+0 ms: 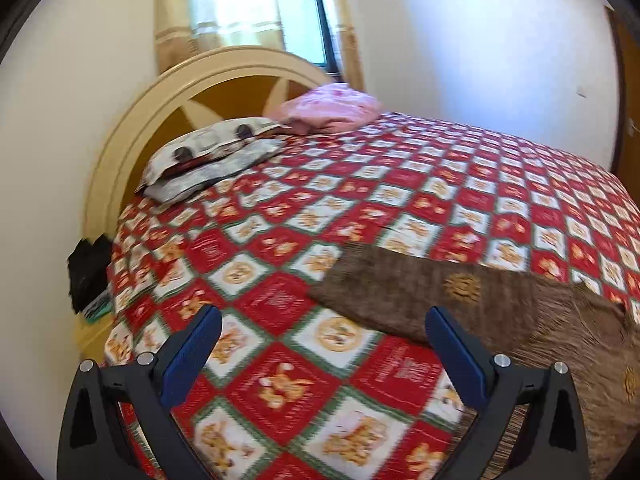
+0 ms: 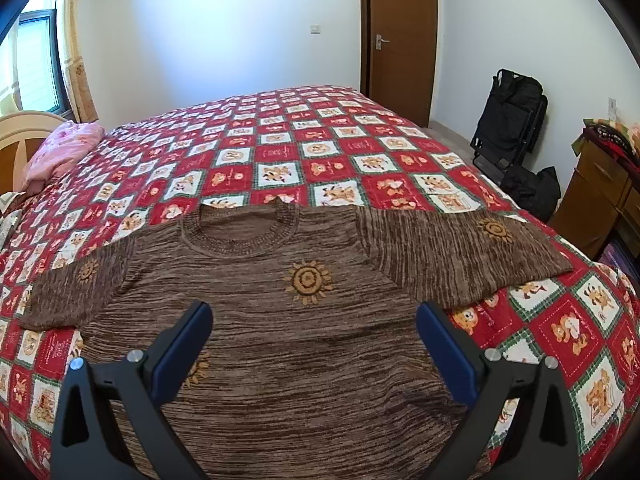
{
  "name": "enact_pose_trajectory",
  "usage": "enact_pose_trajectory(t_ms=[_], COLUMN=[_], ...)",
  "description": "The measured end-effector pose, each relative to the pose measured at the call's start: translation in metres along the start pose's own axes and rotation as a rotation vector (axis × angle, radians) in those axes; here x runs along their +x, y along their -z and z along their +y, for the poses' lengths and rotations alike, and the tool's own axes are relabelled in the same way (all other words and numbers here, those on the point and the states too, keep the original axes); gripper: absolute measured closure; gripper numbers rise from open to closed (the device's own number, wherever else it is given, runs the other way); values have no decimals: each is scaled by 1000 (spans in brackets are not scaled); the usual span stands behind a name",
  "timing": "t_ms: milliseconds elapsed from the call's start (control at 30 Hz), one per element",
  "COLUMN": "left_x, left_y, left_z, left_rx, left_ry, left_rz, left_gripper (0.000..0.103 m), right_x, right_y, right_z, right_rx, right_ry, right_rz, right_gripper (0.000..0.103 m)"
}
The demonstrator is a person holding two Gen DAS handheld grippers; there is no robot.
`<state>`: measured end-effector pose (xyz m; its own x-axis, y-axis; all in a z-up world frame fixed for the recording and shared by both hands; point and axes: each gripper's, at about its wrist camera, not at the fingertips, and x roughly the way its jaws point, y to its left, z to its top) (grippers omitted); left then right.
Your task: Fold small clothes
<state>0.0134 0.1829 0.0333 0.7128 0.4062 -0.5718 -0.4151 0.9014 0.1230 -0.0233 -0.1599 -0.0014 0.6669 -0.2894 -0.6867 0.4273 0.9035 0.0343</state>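
Observation:
A brown knitted sweater [image 2: 304,340] with yellow sun patterns lies flat on the red checked bedspread [image 2: 280,148], neck away from me, both sleeves spread sideways. My right gripper [image 2: 314,312] hovers over its body, open, nothing between the blue fingers. In the left wrist view only the sweater's left sleeve [image 1: 460,300] shows at the right. My left gripper [image 1: 324,316] hangs open above the bedspread [image 1: 360,200], just left of that sleeve, holding nothing.
A patterned pillow [image 1: 212,156] and a pink bundle [image 1: 332,108] lie by the cream headboard [image 1: 132,128]. Dark items [image 1: 88,272] sit on a bedside stand. A door [image 2: 400,36], black bags [image 2: 516,132] and a wooden dresser [image 2: 600,200] stand beyond the bed.

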Motion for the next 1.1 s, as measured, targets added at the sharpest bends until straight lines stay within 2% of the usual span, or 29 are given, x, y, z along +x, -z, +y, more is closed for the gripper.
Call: enact_pose_trajectory(t_ms=[167,367,1100], left_x=[4,3,13], left_y=[-3,-4,-3], left_z=[20,26,15], left_rx=[-38,-42,-18], left_ry=[-35,-40,-36], left_rz=[7,-1,34], left_gripper=[1,1,1], right_x=[-1,-3,-2], right_y=[0,0,-6], right_z=[5,9,-12], right_rx=[-8,-23,19], right_ry=[-9,-11,29], right_rz=[0,-5,-13], right_gripper=[0,0,0])
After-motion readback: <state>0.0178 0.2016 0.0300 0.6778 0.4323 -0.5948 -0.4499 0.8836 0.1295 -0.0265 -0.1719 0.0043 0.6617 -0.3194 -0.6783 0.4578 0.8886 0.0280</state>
